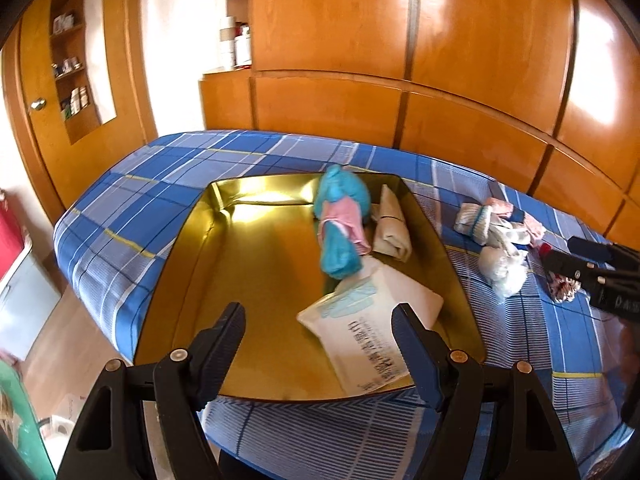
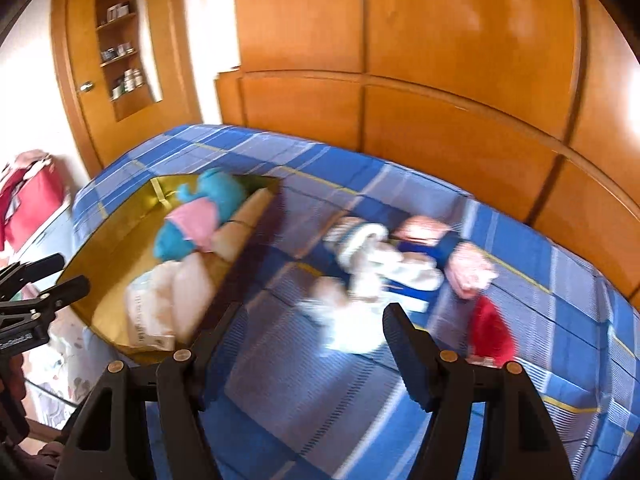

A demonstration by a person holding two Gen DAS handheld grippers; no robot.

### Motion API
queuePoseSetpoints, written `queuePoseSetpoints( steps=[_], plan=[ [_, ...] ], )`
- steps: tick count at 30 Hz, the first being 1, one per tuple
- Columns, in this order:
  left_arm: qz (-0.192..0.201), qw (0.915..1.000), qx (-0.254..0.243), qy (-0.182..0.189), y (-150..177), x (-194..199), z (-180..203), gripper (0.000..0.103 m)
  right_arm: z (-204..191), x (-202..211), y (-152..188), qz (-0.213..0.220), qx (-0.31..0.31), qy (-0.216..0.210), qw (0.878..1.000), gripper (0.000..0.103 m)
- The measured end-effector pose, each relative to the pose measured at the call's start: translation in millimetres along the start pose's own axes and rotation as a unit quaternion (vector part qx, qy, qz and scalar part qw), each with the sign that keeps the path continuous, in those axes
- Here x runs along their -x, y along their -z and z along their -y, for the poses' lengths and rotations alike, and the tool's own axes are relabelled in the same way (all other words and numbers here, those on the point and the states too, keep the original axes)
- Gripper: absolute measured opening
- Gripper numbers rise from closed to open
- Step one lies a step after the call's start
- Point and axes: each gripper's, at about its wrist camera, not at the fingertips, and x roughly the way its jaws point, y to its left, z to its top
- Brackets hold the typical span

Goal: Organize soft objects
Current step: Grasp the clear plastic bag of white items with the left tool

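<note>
A gold metal tray (image 1: 256, 280) lies on the bed. In it are a teal and pink plush (image 1: 340, 220), a beige rolled cloth (image 1: 392, 224) and a white pillow-like pack with printed text (image 1: 372, 324). My left gripper (image 1: 318, 320) is open and empty above the tray's near edge. A pile of white, pink and blue soft items (image 2: 384, 264) and a red one (image 2: 490, 330) lie on the bed right of the tray (image 2: 120, 248). My right gripper (image 2: 310, 320) is open and empty just before that pile; this view is blurred.
The bed has a blue plaid sheet (image 1: 168, 184) and stands against a wooden wardrobe wall (image 1: 400, 60). The floor drops off at the left, with a red bag (image 2: 28, 196) and a wooden door (image 1: 44, 92) beyond.
</note>
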Motion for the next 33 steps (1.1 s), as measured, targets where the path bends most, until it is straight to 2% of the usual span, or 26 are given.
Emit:
queuePoseSetpoints(
  steps=[6, 11, 16, 20, 25, 28, 33],
  plan=[
    [0.002, 0.9989, -0.04, 0.022, -8.0, -1.8, 31.7, 0.076, 53.8, 8.8, 7.5, 0.006, -0.041, 0.047, 0.998, 0.071],
    [-0.002, 0.9947, -0.078, 0.067, -17.9, -5.3, 65.8, 0.076, 105.1, 8.6, 21.3, 0.01, -0.105, 0.089, 0.99, 0.071],
    [-0.024, 0.9877, -0.112, 0.106, -30.4, -21.0, 111.4, 0.076, 146.7, 8.3, 37.6, 0.01, -0.184, 0.092, 0.978, 0.071],
    [-0.049, 0.9797, -0.149, 0.125, -35.6, -41.6, 147.1, 0.076, 157.2, 13.5, 37.2, 0.017, -0.208, 0.088, 0.974, 0.071],
    [-0.074, 0.9745, -0.174, 0.12, -38.5, -73.0, 185.1, 0.076, 157.8, 19.0, 35.7, 0.024, -0.22, 0.07, 0.973, 0.071],
    [-0.086, 0.9748, -0.176, 0.108, -40.5, -93.3, 200.0, 0.087, 157.3, 22.2, 32.1, 0.031, -0.222, 0.065, 0.972, 0.071],
    [-0.118, 0.9756, -0.165, 0.084, -41.0, -131.7, 214.2, 0.089, 162.3, 25.9, 31.2, 0.037, -0.241, 0.055, 0.968, 0.071]
  ],
)
